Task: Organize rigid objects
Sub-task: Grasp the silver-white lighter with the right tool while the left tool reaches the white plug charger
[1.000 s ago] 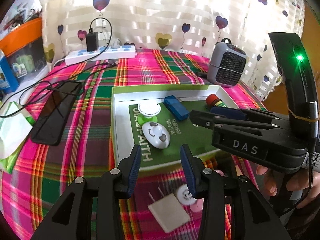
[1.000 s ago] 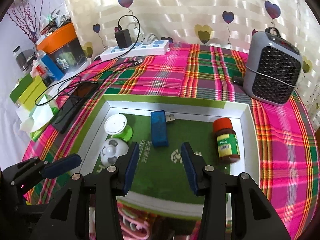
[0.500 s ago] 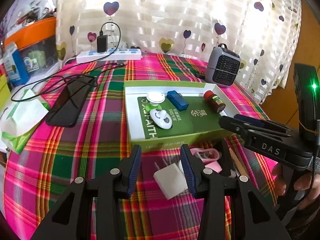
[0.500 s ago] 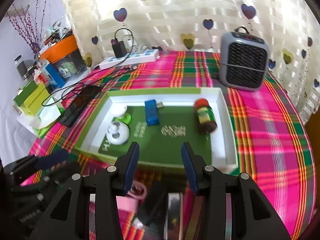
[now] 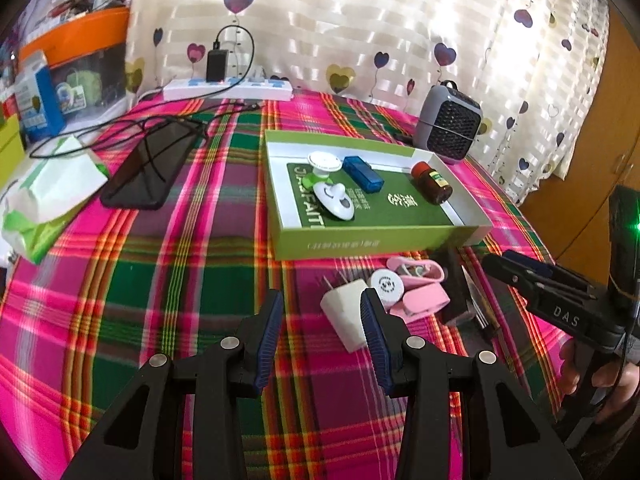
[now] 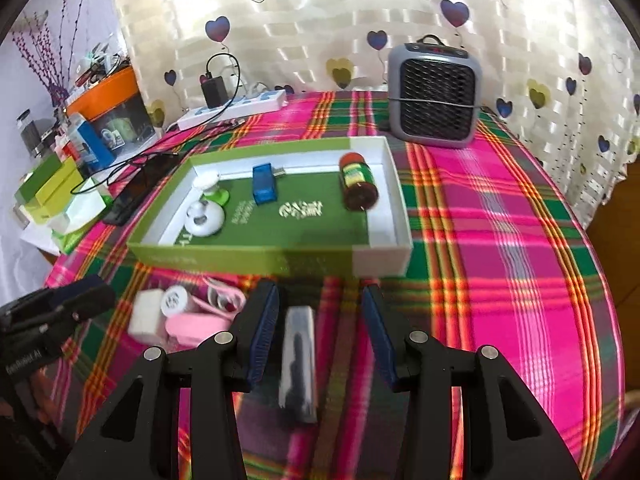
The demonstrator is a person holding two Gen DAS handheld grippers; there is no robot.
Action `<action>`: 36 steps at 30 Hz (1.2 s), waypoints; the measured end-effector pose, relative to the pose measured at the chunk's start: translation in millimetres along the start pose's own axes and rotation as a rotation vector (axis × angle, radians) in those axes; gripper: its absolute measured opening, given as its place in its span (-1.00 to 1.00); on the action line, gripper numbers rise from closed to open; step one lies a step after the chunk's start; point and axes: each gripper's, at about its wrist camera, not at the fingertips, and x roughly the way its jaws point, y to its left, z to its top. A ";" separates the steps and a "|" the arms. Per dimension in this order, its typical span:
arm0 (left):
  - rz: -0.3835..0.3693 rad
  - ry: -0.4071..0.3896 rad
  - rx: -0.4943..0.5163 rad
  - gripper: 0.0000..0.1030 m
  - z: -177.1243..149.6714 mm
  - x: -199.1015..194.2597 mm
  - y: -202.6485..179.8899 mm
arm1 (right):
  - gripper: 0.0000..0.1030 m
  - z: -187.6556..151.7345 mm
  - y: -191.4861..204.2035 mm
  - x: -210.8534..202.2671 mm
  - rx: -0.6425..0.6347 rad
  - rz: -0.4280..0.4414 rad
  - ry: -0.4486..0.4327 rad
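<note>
Small hard items are partly sorted: we have a red-capped bottle (image 6: 357,181), a blue USB stick (image 6: 265,184) and two white round pieces lying in the green box (image 6: 256,258). Left on the cloth just before it are a white plug (image 5: 347,314), a white disc, pink clips (image 5: 420,300) and a dark bar (image 6: 298,364). Our left gripper (image 5: 320,334) and right gripper (image 6: 320,334) hang released, grasping nothing. A phone (image 5: 150,168), cables and a heater crowd the table.
</note>
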 end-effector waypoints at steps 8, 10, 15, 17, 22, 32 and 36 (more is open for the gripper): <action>-0.024 0.034 0.012 -0.23 -3.2 11.0 -7.2 | -0.13 -18.7 2.6 -3.3 -0.032 -0.010 0.025; -0.026 0.040 0.019 -0.23 -2.8 14.5 -11.0 | -0.13 -21.9 4.2 -3.6 -0.044 -0.019 0.025; -0.032 0.058 0.029 -0.23 -3.0 21.2 -17.9 | -0.13 -26.0 6.0 0.2 -0.059 -0.004 0.043; -0.030 0.064 0.029 -0.23 -3.0 23.0 -19.0 | -0.13 -25.9 6.7 2.4 -0.064 -0.001 0.048; -0.018 0.066 0.024 -0.23 -1.8 24.9 -19.3 | -0.13 -26.5 12.0 8.1 -0.085 0.002 0.063; -0.004 0.085 0.029 -0.16 0.3 31.0 -24.7 | -0.12 -22.7 17.8 17.4 -0.136 -0.058 0.086; 0.010 0.093 0.038 -0.16 0.3 33.5 -28.9 | -0.12 -20.7 12.3 18.4 -0.121 -0.059 0.089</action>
